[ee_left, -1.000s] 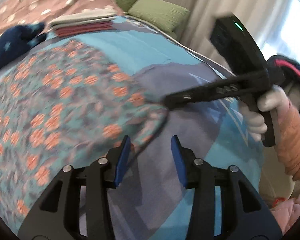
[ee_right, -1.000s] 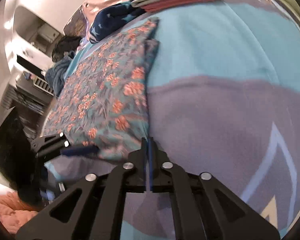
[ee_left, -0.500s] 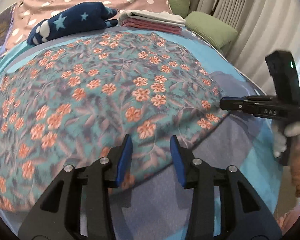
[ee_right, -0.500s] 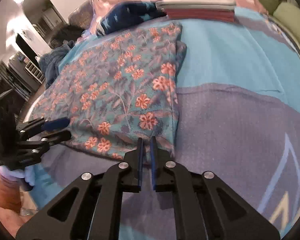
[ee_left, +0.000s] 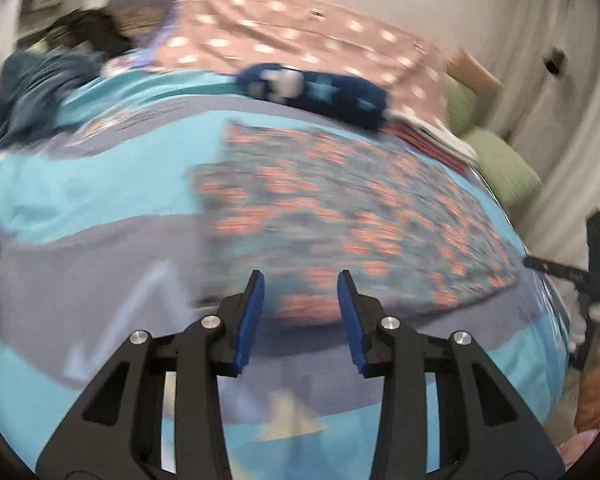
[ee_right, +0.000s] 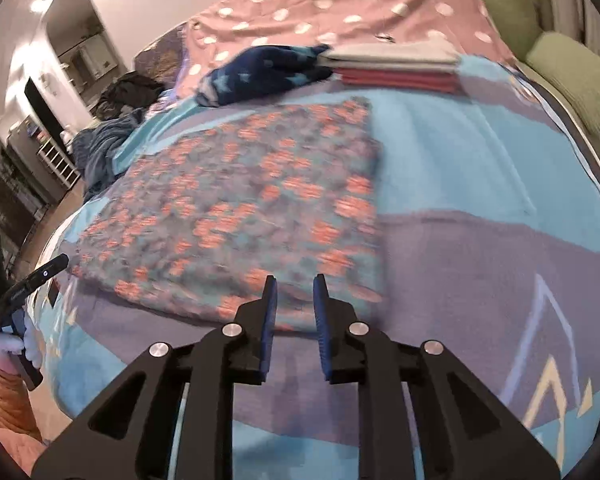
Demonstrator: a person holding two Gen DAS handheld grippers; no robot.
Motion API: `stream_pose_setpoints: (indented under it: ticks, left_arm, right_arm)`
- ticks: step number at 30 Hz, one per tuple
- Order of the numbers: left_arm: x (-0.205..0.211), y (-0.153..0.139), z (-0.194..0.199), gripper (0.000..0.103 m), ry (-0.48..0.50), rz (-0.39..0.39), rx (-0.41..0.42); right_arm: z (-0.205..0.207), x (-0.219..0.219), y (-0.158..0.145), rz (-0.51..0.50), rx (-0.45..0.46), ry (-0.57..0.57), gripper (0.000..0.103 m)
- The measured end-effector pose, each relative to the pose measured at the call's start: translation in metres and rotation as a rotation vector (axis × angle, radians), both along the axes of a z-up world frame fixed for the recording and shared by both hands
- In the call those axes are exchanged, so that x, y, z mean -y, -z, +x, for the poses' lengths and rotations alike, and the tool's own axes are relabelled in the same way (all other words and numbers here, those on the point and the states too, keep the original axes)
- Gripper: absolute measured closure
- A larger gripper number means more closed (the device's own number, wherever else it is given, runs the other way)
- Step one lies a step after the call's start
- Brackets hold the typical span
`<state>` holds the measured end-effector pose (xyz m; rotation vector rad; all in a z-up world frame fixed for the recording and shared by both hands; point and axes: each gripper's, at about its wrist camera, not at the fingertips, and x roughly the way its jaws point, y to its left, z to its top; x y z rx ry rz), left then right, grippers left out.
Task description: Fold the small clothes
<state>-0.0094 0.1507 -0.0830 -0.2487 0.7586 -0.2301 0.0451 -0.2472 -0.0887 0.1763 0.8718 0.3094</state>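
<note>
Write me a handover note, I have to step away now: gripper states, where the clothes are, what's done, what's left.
Left gripper: open, empty, jaws just narrowing.
Right gripper: jaws just opening, empty.
Floral garment: flat on the blue bedspread, folded to a rectangle, untouched.
Folded stack and navy star garment beyond it.
Done: at least one fold.
Left: probably fold it smaller and stack it; the navy one looks unfolded.

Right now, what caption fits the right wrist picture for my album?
Open right gripper, jaws empty, above the near edge of the flowery cloth lying flat on the blue blanket.

light: bright indoor | blur: heavy motion | edges: fisheye-warped, dark
</note>
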Motion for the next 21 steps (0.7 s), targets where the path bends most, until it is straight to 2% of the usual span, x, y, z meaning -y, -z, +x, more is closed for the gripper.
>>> stream_pose_setpoints:
  ticks: [4, 6, 9, 13, 21]
  left_arm:
    - [-0.040, 0.010, -0.007, 0.071, -0.050, -0.075, -0.003]
    - [-0.047, 0.017, -0.010, 0.071, -0.037, -0.087, -0.007]
    - [-0.053, 0.024, -0.011, 0.074, 0.002, -0.110, -0.010]
    - [-0.055, 0.031, -0.013, 0.077, 0.044, -0.135, 0.009]
    - [-0.073, 0.050, -0.006, 0.080, 0.050, -0.220, -0.010]
  right_arm:
    - [-0.006, -0.078, -0.012, -0.127, 0.094, -0.147, 0.078]
    - [-0.011, -0.112, -0.013, -0.184, 0.136, -0.222, 0.069]
    - [-0.022, -0.166, -0.011, -0.243, 0.187, -0.345, 0.063]
    - [-0.029, -0.224, -0.004, -0.301, 0.230, -0.468, 0.060]
    - [-0.035, -0.312, 0.019, -0.532, 0.361, -0.637, 0.059]
